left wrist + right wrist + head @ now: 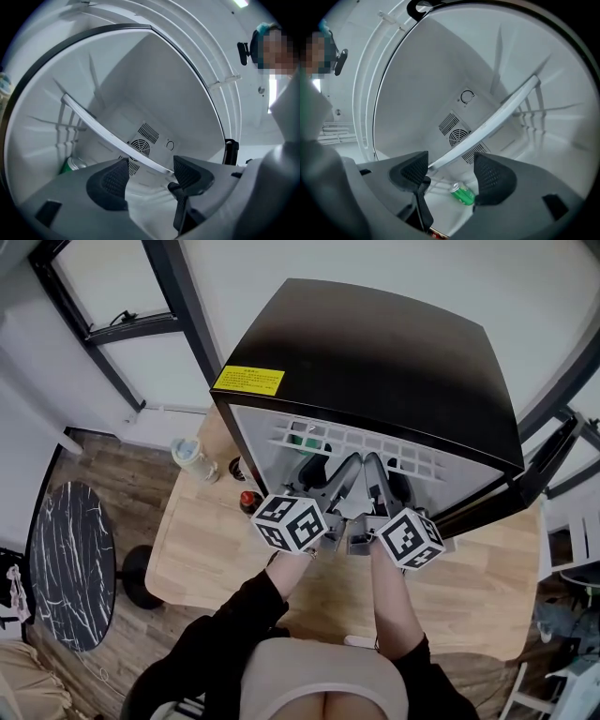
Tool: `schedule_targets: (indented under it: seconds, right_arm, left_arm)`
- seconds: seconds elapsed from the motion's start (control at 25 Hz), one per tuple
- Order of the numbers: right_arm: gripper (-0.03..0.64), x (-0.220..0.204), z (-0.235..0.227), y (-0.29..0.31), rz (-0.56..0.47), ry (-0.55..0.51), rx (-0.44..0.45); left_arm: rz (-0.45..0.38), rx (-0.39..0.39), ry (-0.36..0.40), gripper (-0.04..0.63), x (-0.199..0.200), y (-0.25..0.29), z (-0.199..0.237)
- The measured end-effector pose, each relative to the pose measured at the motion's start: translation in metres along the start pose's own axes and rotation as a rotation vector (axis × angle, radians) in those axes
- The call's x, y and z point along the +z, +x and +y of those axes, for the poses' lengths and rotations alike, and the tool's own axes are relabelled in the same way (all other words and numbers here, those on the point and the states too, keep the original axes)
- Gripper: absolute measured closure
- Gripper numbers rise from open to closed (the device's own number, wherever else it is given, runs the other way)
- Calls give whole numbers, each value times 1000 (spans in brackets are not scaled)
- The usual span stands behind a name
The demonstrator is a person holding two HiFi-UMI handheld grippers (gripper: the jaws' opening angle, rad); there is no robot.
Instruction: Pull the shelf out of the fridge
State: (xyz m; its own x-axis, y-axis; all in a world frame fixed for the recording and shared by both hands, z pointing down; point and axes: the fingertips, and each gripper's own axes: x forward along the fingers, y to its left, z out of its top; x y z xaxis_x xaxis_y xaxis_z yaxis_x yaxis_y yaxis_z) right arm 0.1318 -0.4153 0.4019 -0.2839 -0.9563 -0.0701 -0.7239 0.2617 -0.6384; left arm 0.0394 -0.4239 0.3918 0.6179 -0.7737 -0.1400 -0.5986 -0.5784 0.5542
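Two grippers reach side by side into the open fridge (375,362) in the head view, left gripper (339,476) and right gripper (377,479) close together; the door (536,472) stands wide at the right, and the table (202,554) leaves room to draw back toward you.

Left gripper view: jaws spread, clasping nothing; the shelf (112,138) shows its white front strip just beyond the pads; get both pads astride it before you close.

Right gripper view: jaws likewise spread and empty; a green can (464,194) lies below; pull level and evenly, or the shelf may bind on the wall ribs (528,117).

Domestic-looking room: mini fridge (375,352) on wooden table (197,545), plank floor (131,479).
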Motion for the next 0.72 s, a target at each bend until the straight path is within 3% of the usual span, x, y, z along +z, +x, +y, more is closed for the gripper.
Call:
schedule_targets:
  seconds: [0.36, 0.72]
  right_arm:
    - [313, 5, 1, 11, -21, 55, 8]
    - [313, 16, -9, 23, -43, 72, -3]
  left_arm:
    - [-15, 0, -25, 311, 10, 13, 7]
    - [-40, 17, -102, 311, 17, 29, 22]
